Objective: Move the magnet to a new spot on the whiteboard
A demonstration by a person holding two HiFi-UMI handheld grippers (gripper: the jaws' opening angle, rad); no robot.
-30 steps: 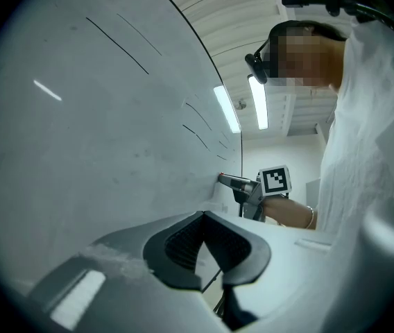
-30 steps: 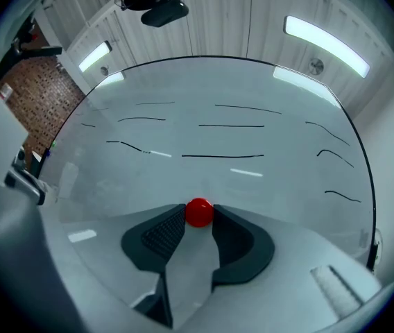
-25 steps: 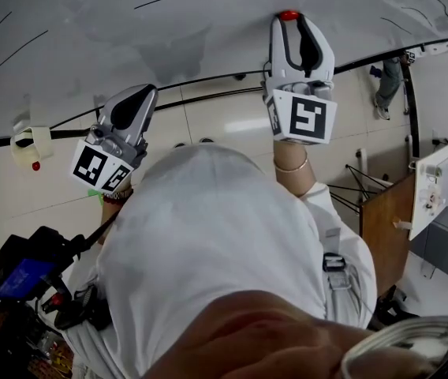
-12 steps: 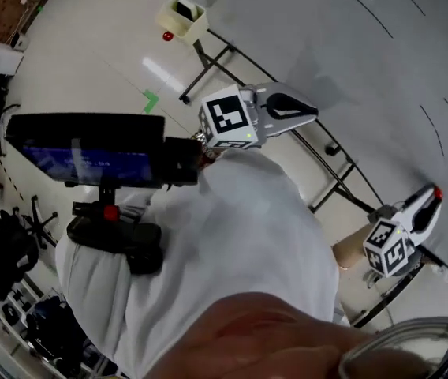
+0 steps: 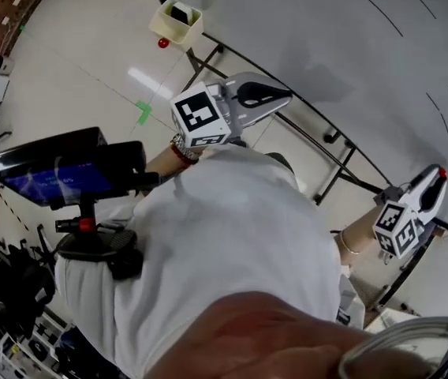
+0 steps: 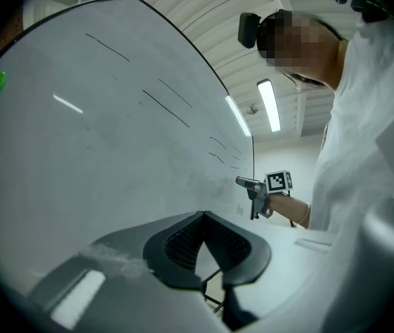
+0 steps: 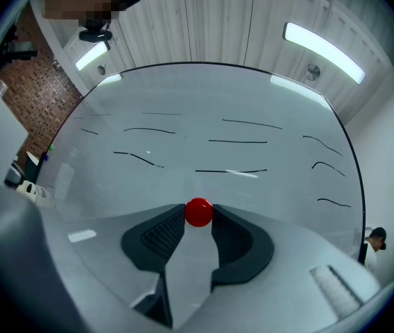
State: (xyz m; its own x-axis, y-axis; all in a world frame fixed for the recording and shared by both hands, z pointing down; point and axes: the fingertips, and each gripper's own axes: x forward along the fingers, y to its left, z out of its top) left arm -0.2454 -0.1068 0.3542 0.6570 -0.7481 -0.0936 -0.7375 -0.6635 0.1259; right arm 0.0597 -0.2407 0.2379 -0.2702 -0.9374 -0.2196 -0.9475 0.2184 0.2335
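Two tools are up by the whiteboard [image 7: 218, 109]. The right tool [image 7: 198, 219] has its jaws part-way closed on the red magnet [image 7: 198, 211], pinched at the very tips and held close to the board below the black strokes [image 7: 230, 171]; whether it touches the board cannot be told. The left tool [image 6: 201, 217] has its jaws closed together on nothing, well apart from the right
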